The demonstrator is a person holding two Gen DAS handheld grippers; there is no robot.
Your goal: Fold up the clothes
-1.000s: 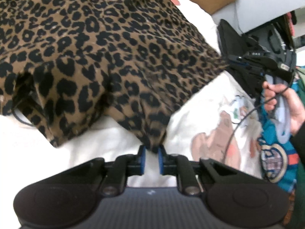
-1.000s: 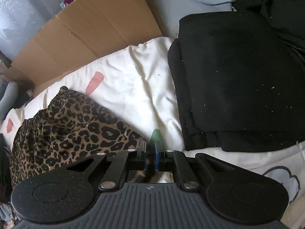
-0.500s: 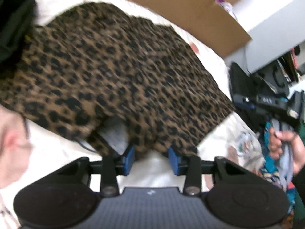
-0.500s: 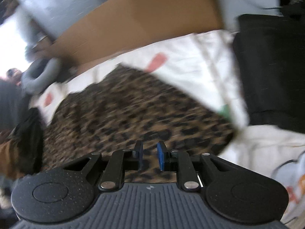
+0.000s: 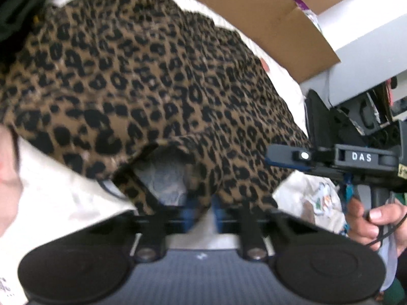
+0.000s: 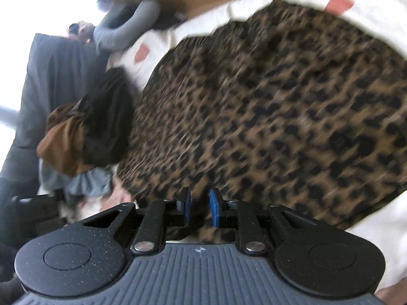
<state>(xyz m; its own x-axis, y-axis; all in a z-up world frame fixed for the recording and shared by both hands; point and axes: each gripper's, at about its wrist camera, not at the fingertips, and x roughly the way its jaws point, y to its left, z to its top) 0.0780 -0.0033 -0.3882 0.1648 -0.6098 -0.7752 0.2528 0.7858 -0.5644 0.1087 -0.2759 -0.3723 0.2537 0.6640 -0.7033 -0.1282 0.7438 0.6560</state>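
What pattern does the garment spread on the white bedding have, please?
Leopard print, black spots on brown; sharpest in the left wrist view.

Matt leopard-print cloth garment [image 5: 152,76], ribbed plastic tool [image 6: 199,209]

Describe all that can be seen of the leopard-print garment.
The leopard-print garment is thin brown fabric with black spots, spread fairly flat on the white bedding. Its near hem is lifted, showing a pale lining. The left gripper, jaws just closing, meets that hem; blur hides any pinch. The right gripper, jaws just opened, stands over another edge, fabric between its pads.
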